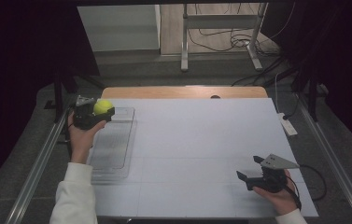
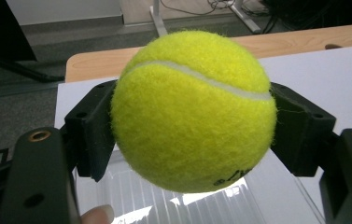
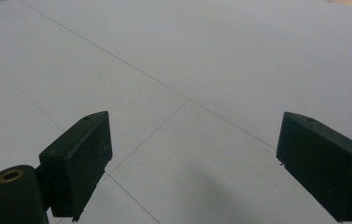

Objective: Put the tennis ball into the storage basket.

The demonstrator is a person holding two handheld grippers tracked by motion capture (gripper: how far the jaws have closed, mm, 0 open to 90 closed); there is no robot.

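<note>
Beyond the wooden table's [image 1: 183,92] far edge lies grey carpet [image 1: 164,70], a metal stand [image 1: 220,35], tangled cables [image 1: 239,42] and dark curtains [image 1: 19,70].

Tennis ball [image 2: 193,112]: fuzzy yellow felt, white seam; left claw [image 2: 197,126]: matt black plastic with brass inserts; tray [image 1: 113,144]: clear ribbed glossy plastic; bench [image 1: 201,154]: smooth matt white sheet over wood.

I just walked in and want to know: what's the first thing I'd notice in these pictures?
The bright yellow tennis ball grabs your eye first: the left tool squeezes it between its black jaws, above a clear plastic tray at the table's left side. Down at the near right, the right tool hangs open with nothing in it over the plain white table.
</note>
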